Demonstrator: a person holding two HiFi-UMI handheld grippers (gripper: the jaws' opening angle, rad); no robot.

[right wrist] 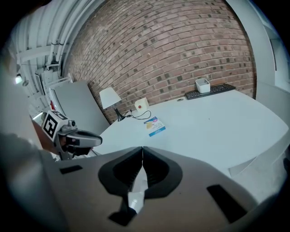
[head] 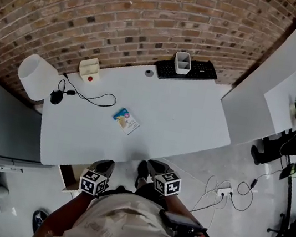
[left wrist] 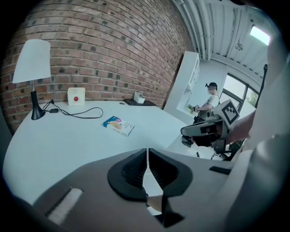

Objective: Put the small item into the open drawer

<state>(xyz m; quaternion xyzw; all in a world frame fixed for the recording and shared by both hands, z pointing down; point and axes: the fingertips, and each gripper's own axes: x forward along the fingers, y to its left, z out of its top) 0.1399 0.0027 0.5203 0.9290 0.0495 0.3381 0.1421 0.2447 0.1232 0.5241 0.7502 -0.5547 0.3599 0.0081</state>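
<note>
The small item, a blue and white packet (head: 125,120) (left wrist: 118,125) (right wrist: 154,126), lies flat near the middle of the white table (head: 182,115). Both grippers hover at the table's near edge, short of the packet and apart from it. My left gripper (head: 109,164) (left wrist: 147,152) has its jaws shut with nothing between them. My right gripper (head: 152,164) (right wrist: 142,151) is also shut and empty. Each shows in the other's view: the right gripper (left wrist: 199,130), the left gripper (right wrist: 86,138). A box-like opening, maybe the drawer (head: 69,177), shows under the table's near left edge.
A white lamp (head: 37,76) stands at the table's far left, with a black cable (head: 92,99) running from it. A cream box with a red button (head: 89,69), a black keyboard (head: 192,71) and a white holder (head: 182,62) line the brick-wall side. Cables lie on the floor at right.
</note>
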